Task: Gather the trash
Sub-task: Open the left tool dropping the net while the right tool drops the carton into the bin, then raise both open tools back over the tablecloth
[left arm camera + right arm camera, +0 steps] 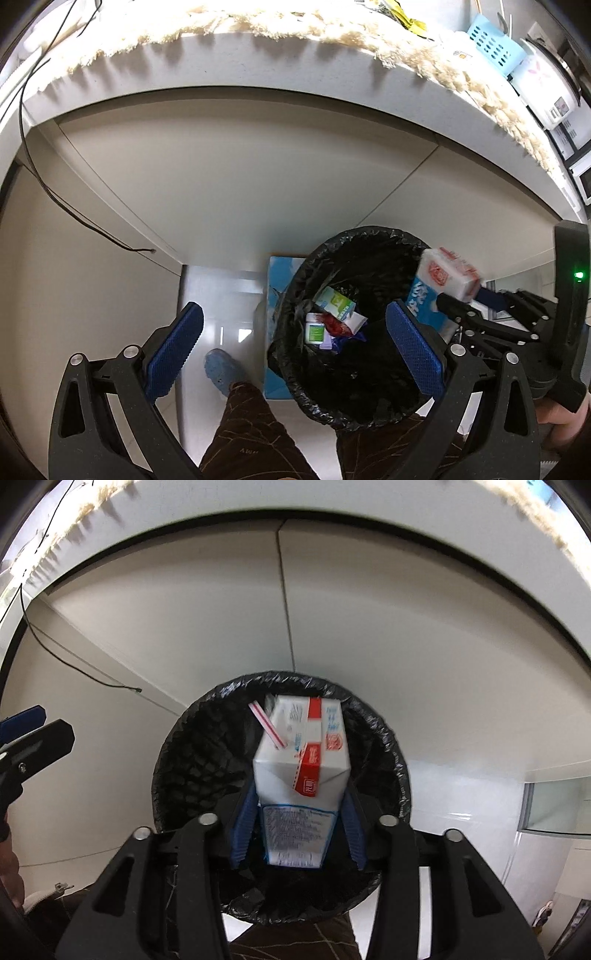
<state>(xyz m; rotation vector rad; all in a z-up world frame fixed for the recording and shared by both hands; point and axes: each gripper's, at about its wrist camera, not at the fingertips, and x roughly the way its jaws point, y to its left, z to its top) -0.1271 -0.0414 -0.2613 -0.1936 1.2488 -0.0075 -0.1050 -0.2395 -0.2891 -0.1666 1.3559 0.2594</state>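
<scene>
Clearly the right tool (300, 794) hangs nose-down over the mouth of the round bin lined with a black plastic bag (399, 775). Between its ribbed blue pads (242, 827) sits the white milk carton with blue print and a red band (301, 760). The carton is blurred. Thin dark gaps show between its lower sides and both pads, so the pads look slackened off it rather than pressing. A red-and-white striped straw (266, 727) sticks out of the carton's far end, and that end points down into the bin.

From the left wrist view, the same carton (443, 280) shows at the tip of the right tool (469, 302), above the right side of the bin's rim (354, 236). A hand (561, 417) grips that tool's black handle.

The left tool (295, 312) is spread wide with nothing between its blue pads. One pad is over the floor and the other over the bin's opening. In the right wrist view its tip (33, 723) shows at the left edge, well clear of the carton.

Down inside the bin lie a small green-and-white drink carton (338, 302), a crumpled red wrapper (336, 326) and a little white box with a green label (314, 332). A pale blue cardboard box (275, 280) stands on the floor, touching the bin's left side. A leg in brown trousers (251, 424) with a blue shoe (221, 369) stands just left of the bin.

Above, the white bench (221, 62) carries a cream fringed cloth (258, 26) along its edge and a light blue perforated plastic basket (495, 44) on the right. A thin black cable (74, 214) hangs down at the left.
</scene>
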